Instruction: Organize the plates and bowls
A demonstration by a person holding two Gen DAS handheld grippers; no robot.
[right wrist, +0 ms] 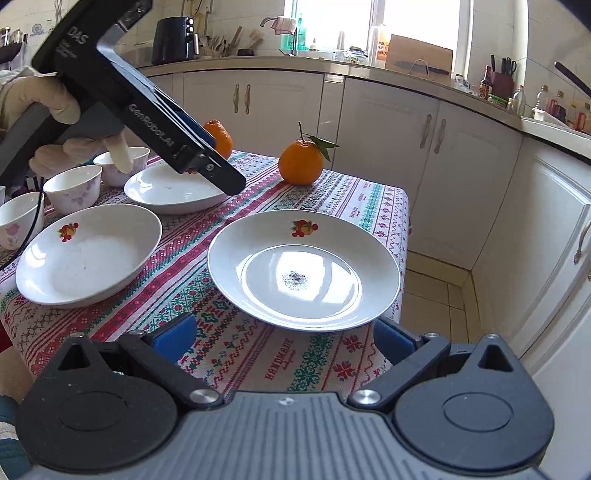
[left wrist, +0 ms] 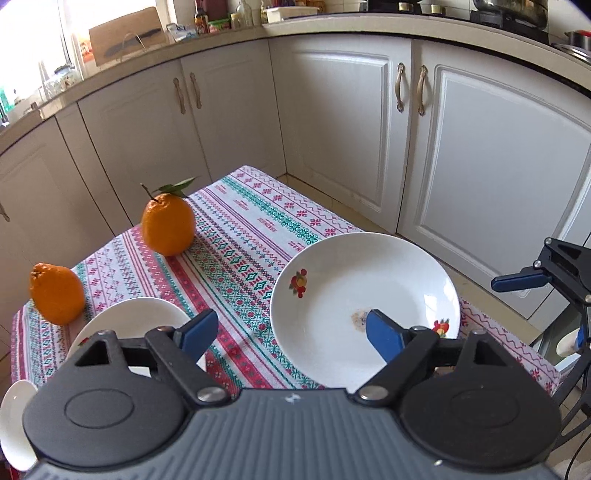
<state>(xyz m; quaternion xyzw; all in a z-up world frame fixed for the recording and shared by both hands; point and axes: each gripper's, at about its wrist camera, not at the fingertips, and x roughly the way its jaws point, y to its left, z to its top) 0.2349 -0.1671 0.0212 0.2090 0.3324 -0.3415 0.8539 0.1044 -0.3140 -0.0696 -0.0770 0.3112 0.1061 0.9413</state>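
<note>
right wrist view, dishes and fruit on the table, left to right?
Small floral bowl at the left edge → plate with fruit print → plain plate behind it → orange with leaf → big plate with a dark speck patch. The other small bowls and the second orange overlap, so they are skipped.

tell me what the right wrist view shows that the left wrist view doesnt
Only the right wrist view: three small floral bowls, a third plate and the gloved hand holding the left gripper.
Only the left wrist view: a stove with pots.
Both: the plate with a speckled centre, the leafy orange, a second orange, the patterned tablecloth, and both grippers open and empty.
</note>
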